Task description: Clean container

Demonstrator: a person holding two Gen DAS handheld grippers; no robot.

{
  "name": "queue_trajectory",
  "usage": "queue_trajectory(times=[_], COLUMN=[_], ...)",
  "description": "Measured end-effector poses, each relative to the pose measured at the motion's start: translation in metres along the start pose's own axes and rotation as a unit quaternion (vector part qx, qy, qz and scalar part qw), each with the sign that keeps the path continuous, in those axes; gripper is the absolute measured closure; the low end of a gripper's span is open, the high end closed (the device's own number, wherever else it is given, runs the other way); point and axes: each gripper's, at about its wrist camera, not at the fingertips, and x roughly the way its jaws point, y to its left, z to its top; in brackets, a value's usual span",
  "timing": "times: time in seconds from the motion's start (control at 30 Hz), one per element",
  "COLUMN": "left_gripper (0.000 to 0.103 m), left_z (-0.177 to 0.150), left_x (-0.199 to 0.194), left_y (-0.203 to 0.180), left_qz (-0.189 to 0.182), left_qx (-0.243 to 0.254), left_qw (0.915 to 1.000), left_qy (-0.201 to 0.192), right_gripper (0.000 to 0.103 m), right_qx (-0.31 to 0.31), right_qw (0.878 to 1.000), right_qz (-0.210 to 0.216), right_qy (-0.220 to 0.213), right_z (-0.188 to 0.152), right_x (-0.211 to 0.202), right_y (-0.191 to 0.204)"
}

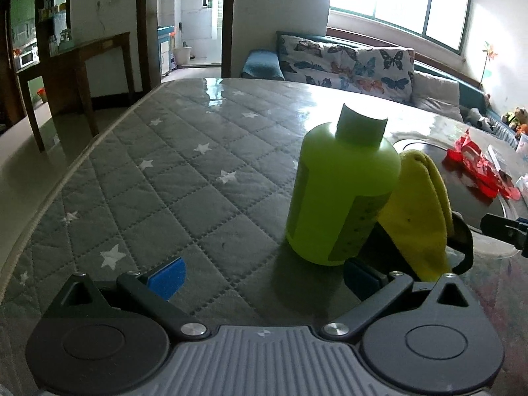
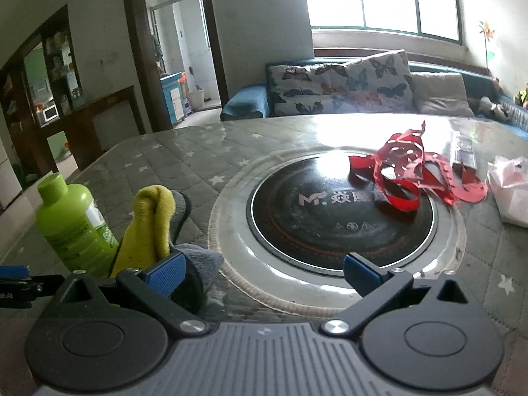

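I see a counter (image 2: 184, 151) under a grey quilted star-print cover, with a round black induction hob (image 2: 330, 217) set into it. Red perforated ribbon (image 2: 406, 171) lies tangled across the hob's far side. The green capped bottle (image 1: 340, 194), the likely container, stands upright just ahead of my left tongs (image 1: 264, 280), whose jaws are apart and empty. A yellow cloth (image 1: 425, 211) is draped touching the bottle. My right tongs (image 2: 264, 272) are also apart, holding nothing. Risk: a careless approach could tip the tall bottle, or snag the cloth.
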Motion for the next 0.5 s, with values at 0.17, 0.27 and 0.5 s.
queue_trajectory(times=[0.17, 0.27, 0.5], left_gripper=[0.0, 0.0, 0.0], left_z=[-0.002, -0.003, -0.003], left_x=[-0.001, 0.0, 0.003], left_y=[-0.006, -0.009, -0.019], left_qz=[-0.003, 0.001, 0.009], left_qx=[-0.001, 0.002, 0.012], left_qw=[1.0, 0.9999, 0.9997], left_qy=[0.008, 0.013, 0.021], right_gripper=[0.0, 0.0, 0.0], right_qx=[-0.008, -0.009, -0.015], right_qw=[1.0, 1.0, 1.0], right_qz=[0.008, 0.013, 0.02], right_qy=[-0.003, -0.001, 0.002], right_z=[-0.001, -0.003, -0.009], right_x=[-0.003, -0.004, -0.009], right_y=[0.005, 0.006, 0.009])
